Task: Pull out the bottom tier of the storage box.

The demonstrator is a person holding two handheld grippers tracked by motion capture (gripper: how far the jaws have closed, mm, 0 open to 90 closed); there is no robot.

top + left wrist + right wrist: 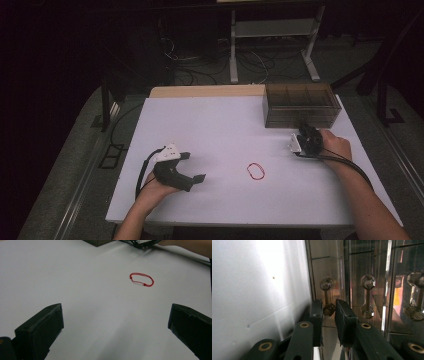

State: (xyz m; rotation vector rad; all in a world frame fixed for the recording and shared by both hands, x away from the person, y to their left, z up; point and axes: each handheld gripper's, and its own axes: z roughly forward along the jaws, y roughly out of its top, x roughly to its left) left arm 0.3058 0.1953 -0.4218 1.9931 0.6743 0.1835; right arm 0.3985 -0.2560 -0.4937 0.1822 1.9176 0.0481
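While your left gripper [192, 167] rests wide open on the white table [210, 130], the thin red string bracelet [256, 171] lies untouched mid-table; farther off, your right gripper [328, 308] has its jaws narrowed around the faceted knob handle [328, 309] of the smoky transparent acrylic drawer box [300, 105], whose drawer looks not yet pulled.

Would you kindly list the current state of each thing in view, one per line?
Left gripper: open, empty, resting on the table.
Right gripper: shut on drawer handle.
Drawer handle: clamped between the jaws at one knobbed end.
Drawer box: drawers appear closed.
Red cord bracelet: lying flat, untouched, a closed loop.
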